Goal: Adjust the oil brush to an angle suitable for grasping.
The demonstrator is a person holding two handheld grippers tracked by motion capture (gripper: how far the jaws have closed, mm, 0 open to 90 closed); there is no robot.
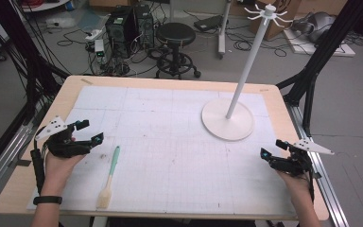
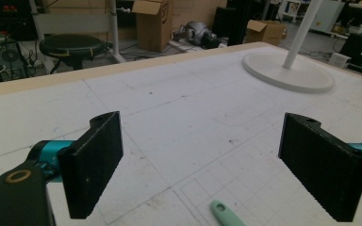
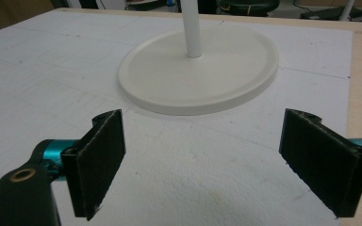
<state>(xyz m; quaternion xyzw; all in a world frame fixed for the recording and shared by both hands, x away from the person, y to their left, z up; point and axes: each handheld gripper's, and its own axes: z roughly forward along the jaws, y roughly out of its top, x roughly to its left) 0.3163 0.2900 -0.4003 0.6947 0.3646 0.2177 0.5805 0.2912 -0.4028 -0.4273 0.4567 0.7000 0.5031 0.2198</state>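
- The left gripper, held in a hand near the table's left edge, stands with its black jaws wide apart and nothing between them.
- Just beyond and inward of those jaws lies the mint-green-handled silicone pastry brush with a cream bristle head, flat on the white gridded mat; the tip of its handle shows just under the gap between the jaws in the left gripper view.
- The right gripper, at the mat's opposite side, is likewise spread open and empty, well apart from the brush.
- Ahead of the right gripper stands the white round-based stand with a tall pole and hooked top, its disc directly in front of the jaws.
- By the look of it, nothing is yet picked up: the brush lies untouched, and grasping and lifting it all remain to be done.
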